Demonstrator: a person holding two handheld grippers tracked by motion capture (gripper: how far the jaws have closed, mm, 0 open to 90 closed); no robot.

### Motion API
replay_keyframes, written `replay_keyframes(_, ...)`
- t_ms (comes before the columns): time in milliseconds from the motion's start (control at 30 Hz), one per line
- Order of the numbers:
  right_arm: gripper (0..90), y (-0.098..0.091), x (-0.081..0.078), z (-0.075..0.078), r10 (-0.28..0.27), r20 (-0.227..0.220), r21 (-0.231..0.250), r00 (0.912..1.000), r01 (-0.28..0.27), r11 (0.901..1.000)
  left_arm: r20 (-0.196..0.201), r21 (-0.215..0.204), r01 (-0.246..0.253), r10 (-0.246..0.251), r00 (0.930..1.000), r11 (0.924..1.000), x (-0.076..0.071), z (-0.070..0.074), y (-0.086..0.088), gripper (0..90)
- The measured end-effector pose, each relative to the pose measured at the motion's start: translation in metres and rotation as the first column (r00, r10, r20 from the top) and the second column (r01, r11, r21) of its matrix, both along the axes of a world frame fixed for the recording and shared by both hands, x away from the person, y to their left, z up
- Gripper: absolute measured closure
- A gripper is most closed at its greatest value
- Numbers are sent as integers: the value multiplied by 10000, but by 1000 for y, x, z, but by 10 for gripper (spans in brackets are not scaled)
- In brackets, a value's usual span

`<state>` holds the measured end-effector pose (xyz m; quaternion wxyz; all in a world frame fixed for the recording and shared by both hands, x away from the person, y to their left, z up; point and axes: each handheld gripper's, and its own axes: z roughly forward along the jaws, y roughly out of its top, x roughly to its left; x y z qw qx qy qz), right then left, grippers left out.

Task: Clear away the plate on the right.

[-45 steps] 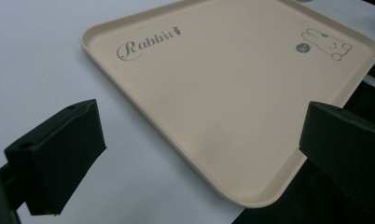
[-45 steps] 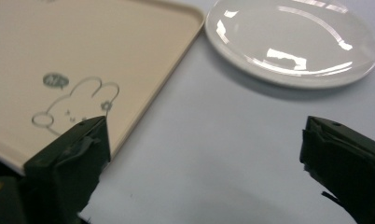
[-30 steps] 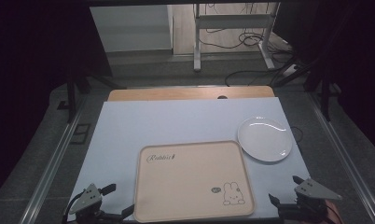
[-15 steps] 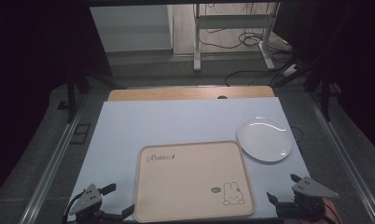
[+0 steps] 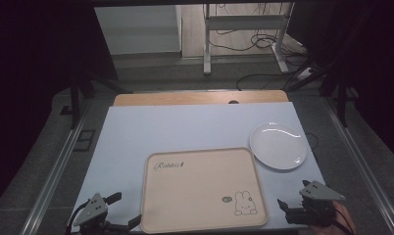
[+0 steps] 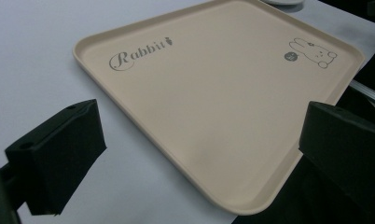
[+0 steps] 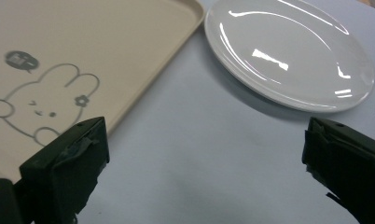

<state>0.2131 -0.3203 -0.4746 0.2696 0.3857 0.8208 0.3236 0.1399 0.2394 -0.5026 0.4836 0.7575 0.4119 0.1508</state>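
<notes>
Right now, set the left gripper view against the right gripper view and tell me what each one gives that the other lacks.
The left gripper view gives the "Rabbit" lettering and almost the whole beige tray, with its near corner over the table edge. The right gripper view gives the white plate nearly whole, empty and glossy, lying close beside the tray's corner without touching it, and the rabbit drawing large. Both share the tray, the rabbit drawing, the pale table top and a pair of black jaws standing wide apart with nothing between them.
</notes>
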Motion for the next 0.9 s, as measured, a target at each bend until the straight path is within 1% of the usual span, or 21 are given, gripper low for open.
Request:
replay_keyframes(133, 0, 3, 3, -2, -186, 50, -536, 9998, 188, 9984, 0, 49, -6, 6, 10000, 10000, 0, 0, 0, 0)
replay_keyframes(267, 0, 5, 5, -3, -286, 132, -784, 9995, 295, 9965, -18, 102, 2, -1, 10000, 9999, 0, 0, -1, 0)
replay_keyframes(300, 0, 6, 5, -3, -339, 262, -1033, 9991, 365, 9940, -19, 116, 4, -4, 10000, 9999, 0, 0, -1, 0)
replay_keyframes(333, 0, 7, 6, -3, -361, 333, -1148, 9988, 397, 9926, -23, 128, 10, -10, 10000, 9999, 0, 0, -1, 0)
replay_keyframes(433, 0, 11, 6, -3, -279, 533, -1800, 9982, 370, 9830, -37, 157, 6, -6, 10000, 9999, 0, -1, -1, 0)
replay_keyframes(500, 10, 15, 6, -3, -289, 658, -2288, 9974, 433, 9725, -42, 158, 5, -4, 10000, 9999, 0, -1, -1, 0)
replay_keyframes(533, 19, 16, 6, -4, -279, 743, -2459, 9968, 454, 9682, -43, 159, 7, -6, 10000, 9999, 0, -1, -1, 0)
replay_keyframes(667, 61, 20, 6, -4, -224, 1045, -2967, 9943, 527, 9535, -56, 163, 13, -13, 10000, 9999, 0, -1, -1, 0)
replay_keyframes(800, 88, 21, 7, -7, -132, 1074, -3328, 9941, 485, 9418, -58, 167, 18, -17, 10000, 9999, 0, -1, -1, 0)
replay_keyframes(900, 108, 23, 10, -10, -41, 1095, -3721, 9940, 448, 9271, -61, 180, 24, -23, 10000, 9998, 1, -1, -1, 0)
